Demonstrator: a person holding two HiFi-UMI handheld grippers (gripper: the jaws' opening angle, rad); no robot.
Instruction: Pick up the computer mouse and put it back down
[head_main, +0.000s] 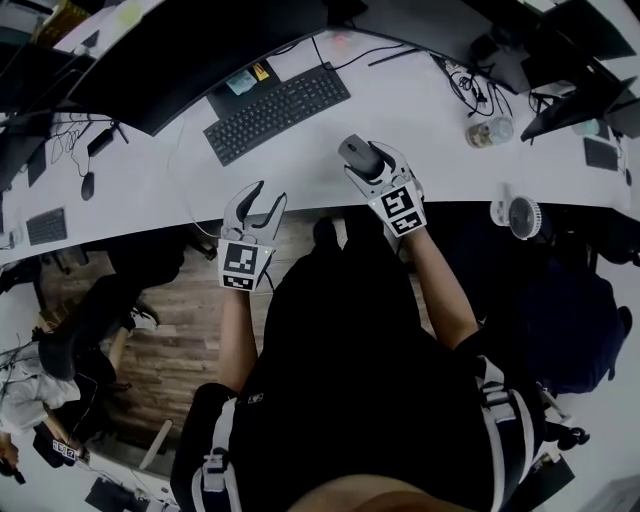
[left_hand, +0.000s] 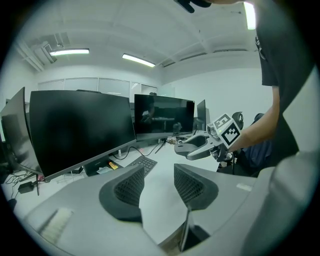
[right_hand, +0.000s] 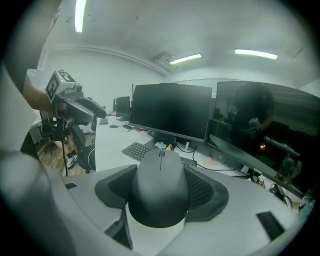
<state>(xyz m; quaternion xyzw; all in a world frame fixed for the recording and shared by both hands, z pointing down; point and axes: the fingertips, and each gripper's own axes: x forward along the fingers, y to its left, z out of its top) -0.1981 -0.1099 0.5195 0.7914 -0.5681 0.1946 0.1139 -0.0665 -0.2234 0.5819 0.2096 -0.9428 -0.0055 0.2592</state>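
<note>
A dark grey computer mouse (right_hand: 159, 195) sits between the jaws of my right gripper (right_hand: 162, 179), and both ribbed pads press its sides. In the head view the mouse (head_main: 356, 153) and right gripper (head_main: 370, 162) hang above the white desk (head_main: 300, 170), near its front edge and right of the keyboard. My left gripper (head_main: 256, 204) hovers at the desk's front edge, to the left, with its jaws open and nothing between them. In the left gripper view the left gripper (left_hand: 159, 187) shows only bare desk between its jaws.
A black keyboard (head_main: 277, 110) lies in front of a wide dark monitor (head_main: 190, 50). A jar (head_main: 488, 131) and tangled cables (head_main: 465, 85) sit at the right. A small white fan (head_main: 516, 216) stands by the right front edge. More monitors (right_hand: 172, 110) line the desk's back.
</note>
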